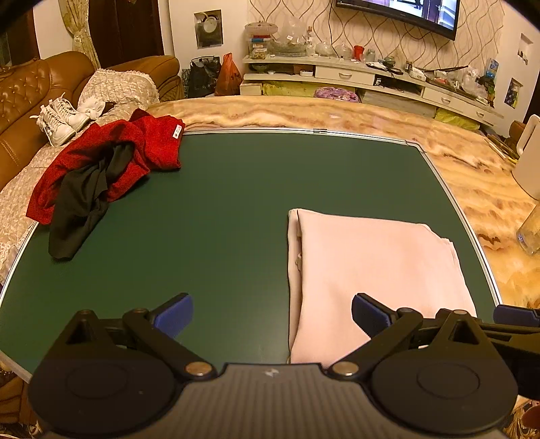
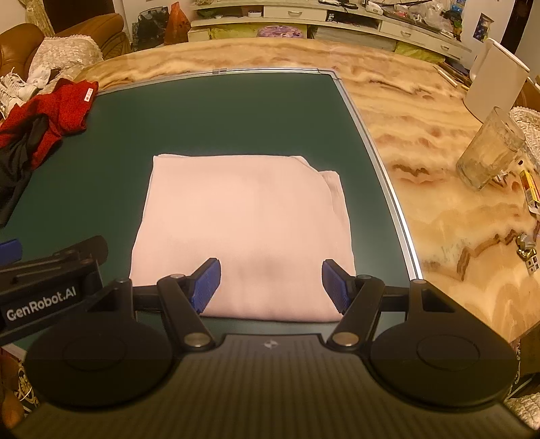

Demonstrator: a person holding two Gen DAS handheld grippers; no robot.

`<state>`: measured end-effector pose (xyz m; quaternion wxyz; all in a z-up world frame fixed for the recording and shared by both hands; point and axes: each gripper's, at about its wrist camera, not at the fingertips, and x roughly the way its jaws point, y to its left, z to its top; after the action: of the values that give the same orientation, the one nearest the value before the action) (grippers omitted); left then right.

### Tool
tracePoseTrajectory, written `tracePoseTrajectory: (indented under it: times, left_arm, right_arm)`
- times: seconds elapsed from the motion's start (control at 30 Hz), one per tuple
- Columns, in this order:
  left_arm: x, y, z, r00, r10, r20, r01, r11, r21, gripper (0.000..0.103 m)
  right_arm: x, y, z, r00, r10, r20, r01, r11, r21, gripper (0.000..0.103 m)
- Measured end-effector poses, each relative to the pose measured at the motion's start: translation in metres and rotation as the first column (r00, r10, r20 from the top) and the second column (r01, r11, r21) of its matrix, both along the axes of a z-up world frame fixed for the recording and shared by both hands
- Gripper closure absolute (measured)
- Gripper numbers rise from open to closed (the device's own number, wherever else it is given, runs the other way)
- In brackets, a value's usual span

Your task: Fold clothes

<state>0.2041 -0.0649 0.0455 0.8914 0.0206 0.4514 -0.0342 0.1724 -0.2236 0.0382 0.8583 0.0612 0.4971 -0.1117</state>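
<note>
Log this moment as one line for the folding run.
pink cloth: folded flat on green mat | red and black clothes: unfolded pile, far left | left gripper: open, empty | right gripper: open, empty, over pink cloth

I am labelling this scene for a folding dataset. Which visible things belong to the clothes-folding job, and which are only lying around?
Belongs to the job:
- folded pink garment
- crumpled red garment
- crumpled black garment
- green mat
- left hand-held gripper, open
- right hand-held gripper, open

Just lying about:
- glass mug
- white sneakers
- orange bag
- television
</note>
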Motion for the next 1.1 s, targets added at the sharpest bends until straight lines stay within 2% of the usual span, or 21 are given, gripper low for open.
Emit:
tracePoseTrajectory:
  times: [0.4, 0.8, 0.97, 1.1]
  left_arm:
    - [-0.024, 0.007, -0.005, 1.0, 0.01, 0.0, -0.01, 1.0, -0.011, 0.001]
    - [-0.046, 0.013, -0.007, 1.0, 0.021, 0.018, -0.021, 1.0, -0.022, 0.001]
    - [-0.051, 0.019, -0.011, 1.0, 0.026, -0.002, -0.026, 0.998, -0.061, 0.001]
    - [-0.057, 0.023, -0.014, 1.0, 0.022, 0.001, -0.022, 0.996, -0.087, 0.0]
  right_arm:
    - [-0.02, 0.01, -0.002, 1.0, 0.016, -0.002, -0.016, 1.0, -0.024, 0.029]
    - [-0.039, 0.017, -0.002, 1.0, 0.016, 0.012, -0.016, 1.0, -0.009, 0.029]
    - [-0.046, 0.019, -0.003, 1.0, 0.015, 0.025, -0.015, 1.0, -0.006, 0.029]
    - [-0.052, 0.018, -0.005, 0.999, 0.006, 0.037, -0.007, 0.999, 0.031, 0.029]
